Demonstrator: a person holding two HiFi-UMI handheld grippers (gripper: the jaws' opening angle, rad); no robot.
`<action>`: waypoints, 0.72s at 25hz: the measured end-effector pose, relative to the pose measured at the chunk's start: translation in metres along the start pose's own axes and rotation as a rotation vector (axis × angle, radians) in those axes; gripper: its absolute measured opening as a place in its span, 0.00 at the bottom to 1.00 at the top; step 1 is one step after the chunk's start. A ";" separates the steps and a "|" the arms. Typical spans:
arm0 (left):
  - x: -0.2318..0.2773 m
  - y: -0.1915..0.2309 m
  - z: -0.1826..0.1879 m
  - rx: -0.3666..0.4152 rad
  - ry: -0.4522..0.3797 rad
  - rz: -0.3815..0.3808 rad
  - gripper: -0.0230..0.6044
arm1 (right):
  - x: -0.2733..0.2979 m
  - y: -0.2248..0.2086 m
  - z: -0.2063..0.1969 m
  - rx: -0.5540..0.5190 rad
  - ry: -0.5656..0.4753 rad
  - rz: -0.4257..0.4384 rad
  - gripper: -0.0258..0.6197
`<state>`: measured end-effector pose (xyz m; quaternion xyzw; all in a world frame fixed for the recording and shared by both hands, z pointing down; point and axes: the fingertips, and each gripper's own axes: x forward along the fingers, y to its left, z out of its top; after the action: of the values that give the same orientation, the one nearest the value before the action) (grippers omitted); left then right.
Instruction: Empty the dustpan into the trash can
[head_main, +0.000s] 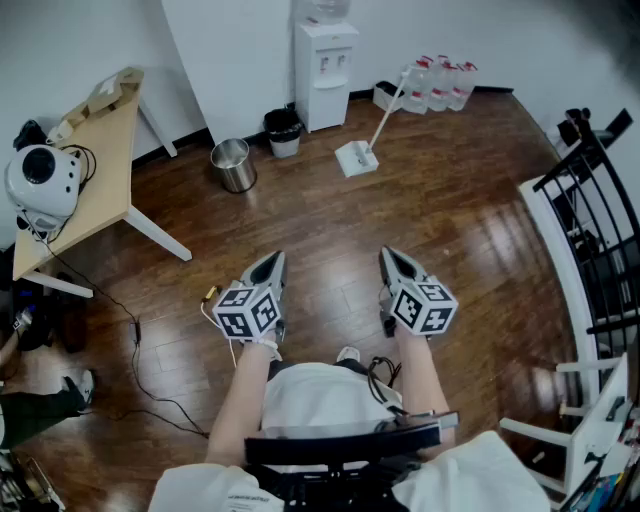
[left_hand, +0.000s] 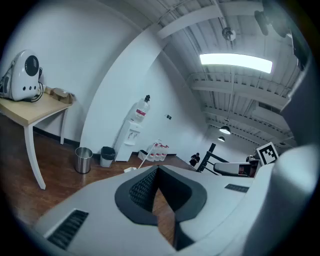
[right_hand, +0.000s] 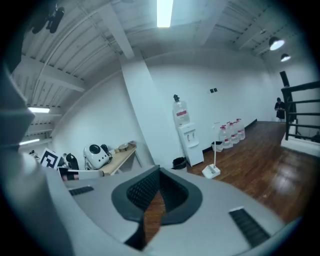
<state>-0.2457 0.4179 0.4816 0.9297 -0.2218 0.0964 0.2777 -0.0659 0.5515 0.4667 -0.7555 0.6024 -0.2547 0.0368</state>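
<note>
The white dustpan (head_main: 356, 157) stands on the wood floor far ahead, its long handle leaning up to the right. It also shows small in the left gripper view as the dustpan (left_hand: 131, 169) and in the right gripper view as the dustpan (right_hand: 211, 171). A silver trash can (head_main: 233, 165) and a black bin (head_main: 283, 131) stand by the back wall. My left gripper (head_main: 272, 263) and right gripper (head_main: 391, 257) hover side by side near my body, far short of the dustpan. Both are shut and hold nothing, as seen at the left gripper (left_hand: 157, 169) and the right gripper (right_hand: 159, 170).
A white water dispenser (head_main: 325, 73) stands against the wall, with several water bottles (head_main: 436, 84) to its right. A wooden table (head_main: 96, 165) carrying a white device (head_main: 40, 183) is at the left. A black railing (head_main: 590, 230) runs along the right. Cables (head_main: 140, 360) lie on the floor at the left.
</note>
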 end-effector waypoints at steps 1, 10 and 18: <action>0.002 -0.004 -0.001 0.002 0.002 0.000 0.04 | -0.002 -0.001 0.004 0.004 -0.001 0.009 0.06; 0.032 -0.036 -0.006 0.027 0.011 0.001 0.04 | -0.022 -0.048 0.020 0.065 -0.033 -0.002 0.06; 0.082 -0.092 -0.018 0.082 0.025 -0.018 0.04 | -0.055 -0.129 0.040 0.069 -0.078 -0.064 0.09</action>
<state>-0.1318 0.4674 0.4778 0.9409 -0.2059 0.1147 0.2431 0.0584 0.6278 0.4595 -0.7822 0.5669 -0.2465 0.0781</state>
